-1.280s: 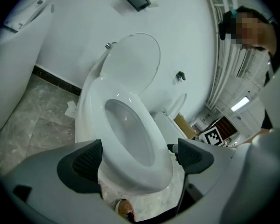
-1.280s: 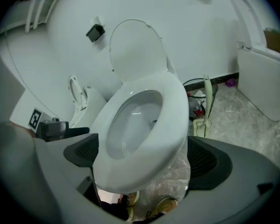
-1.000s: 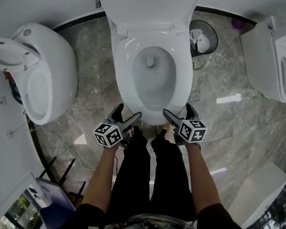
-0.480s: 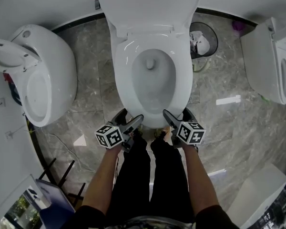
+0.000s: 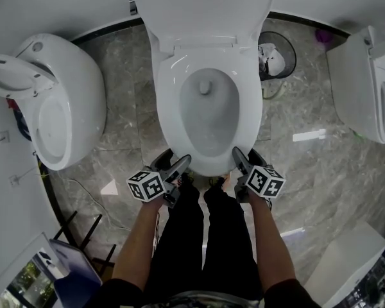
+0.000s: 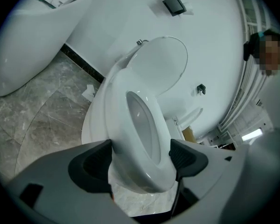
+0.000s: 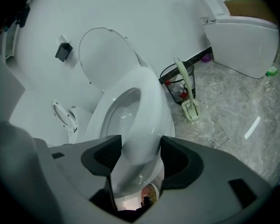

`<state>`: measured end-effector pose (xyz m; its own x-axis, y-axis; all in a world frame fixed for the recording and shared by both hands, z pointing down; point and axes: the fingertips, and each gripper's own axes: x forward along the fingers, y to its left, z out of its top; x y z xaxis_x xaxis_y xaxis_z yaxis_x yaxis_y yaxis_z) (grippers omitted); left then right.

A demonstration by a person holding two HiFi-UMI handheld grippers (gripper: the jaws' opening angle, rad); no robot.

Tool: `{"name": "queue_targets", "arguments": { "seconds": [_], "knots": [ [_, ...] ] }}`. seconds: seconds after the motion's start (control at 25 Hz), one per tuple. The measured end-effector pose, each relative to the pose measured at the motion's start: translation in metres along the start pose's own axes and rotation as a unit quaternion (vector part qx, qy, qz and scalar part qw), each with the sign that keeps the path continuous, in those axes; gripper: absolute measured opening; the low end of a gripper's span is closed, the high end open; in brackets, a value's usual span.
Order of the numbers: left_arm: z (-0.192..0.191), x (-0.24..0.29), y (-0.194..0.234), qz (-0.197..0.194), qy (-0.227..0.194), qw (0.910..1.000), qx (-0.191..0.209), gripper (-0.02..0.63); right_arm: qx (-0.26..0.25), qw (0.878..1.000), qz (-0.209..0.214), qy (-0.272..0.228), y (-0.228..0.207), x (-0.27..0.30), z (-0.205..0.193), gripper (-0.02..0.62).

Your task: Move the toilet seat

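The white toilet seat (image 5: 169, 111) lies down on the bowl, and the lid (image 5: 205, 5) stands raised behind it. My left gripper (image 5: 173, 159) is at the front left of the rim. In the left gripper view the seat's front edge (image 6: 140, 139) fills the gap between the jaws of the left gripper (image 6: 140, 155); they have just been closing and stand wide, pads at the rim's sides. My right gripper (image 5: 247, 156) is at the front right. In the right gripper view the right gripper (image 7: 141, 155) has just been closing, and its pads clamp the seat rim (image 7: 147, 120).
A second toilet (image 5: 58, 108) stands to the left and a third (image 5: 366, 88) to the right. A black waste bin (image 5: 276, 53) and a toilet brush (image 7: 189, 97) sit right of the bowl. The person's legs (image 5: 205, 236) stand right before the bowl on the marble floor.
The right gripper's jaws have narrowed onto the seat's front rim and its cube has rolled slightly. The left gripper's jaws have drawn in a little around the rim.
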<state>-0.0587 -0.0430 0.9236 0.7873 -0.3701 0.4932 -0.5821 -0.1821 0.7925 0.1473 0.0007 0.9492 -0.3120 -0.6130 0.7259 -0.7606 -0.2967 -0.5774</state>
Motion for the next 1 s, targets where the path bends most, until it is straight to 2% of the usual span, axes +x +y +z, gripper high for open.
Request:
{"name": "queue_targets", "arguments": {
  "seconds": [0.28,0.4,0.56,0.76,1.0],
  "knots": [
    [0.011,-0.014,0.005,0.037,-0.028,0.9966,-0.068,0.236,0.032,0.999,0.004,-0.009,0.01,-0.02,0.017,0.24],
    [0.011,-0.016,-0.006,0.023,-0.022,0.9941,-0.104,0.184,0.047,0.999,0.014,-0.01,0.02,-0.032,0.025,0.23],
    [0.017,-0.022,-0.025,0.024,-0.019,0.9938,-0.107,0.201,0.053,0.998,0.025,-0.001,0.034,-0.044,0.035,0.227],
    [0.033,-0.032,-0.049,0.005,-0.028,0.9912,-0.129,0.202,0.06,0.998,0.035,-0.002,0.051,-0.062,0.05,0.225],
    [0.06,-0.044,-0.079,-0.005,-0.054,0.9874,-0.149,0.204,0.07,0.996,0.061,-0.007,0.075,-0.082,0.077,0.229]
  ]
}}
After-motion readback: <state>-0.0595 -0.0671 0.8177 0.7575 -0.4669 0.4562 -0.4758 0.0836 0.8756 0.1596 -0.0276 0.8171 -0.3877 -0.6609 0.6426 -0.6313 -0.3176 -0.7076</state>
